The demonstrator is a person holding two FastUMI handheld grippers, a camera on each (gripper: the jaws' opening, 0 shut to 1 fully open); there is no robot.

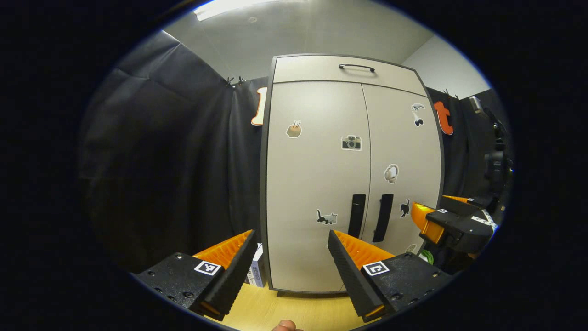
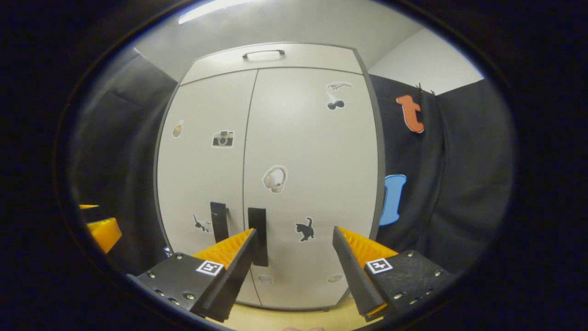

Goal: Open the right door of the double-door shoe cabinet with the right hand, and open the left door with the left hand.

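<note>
A pale grey double-door shoe cabinet (image 1: 321,174) (image 2: 285,138) stands upright on a wooden floor with both doors closed. Two black vertical handles flank the centre seam: the left door handle (image 1: 356,215) (image 2: 219,222) and the right door handle (image 1: 382,217) (image 2: 258,235). My left gripper (image 1: 290,235) is open, a short way in front of the left door. My right gripper (image 2: 294,233) is open in front of the right door, its left finger (image 2: 229,262) overlapping the right handle in the image. In the left gripper view the right gripper (image 1: 425,220) appears at the right.
Stickers dot both doors. A top drawer with a black handle (image 1: 356,67) (image 2: 263,53) sits above them. Black cloth walls close in on both sides. A small box (image 1: 257,269) lies by the cabinet's left foot. A green item (image 1: 427,256) lies at its right foot.
</note>
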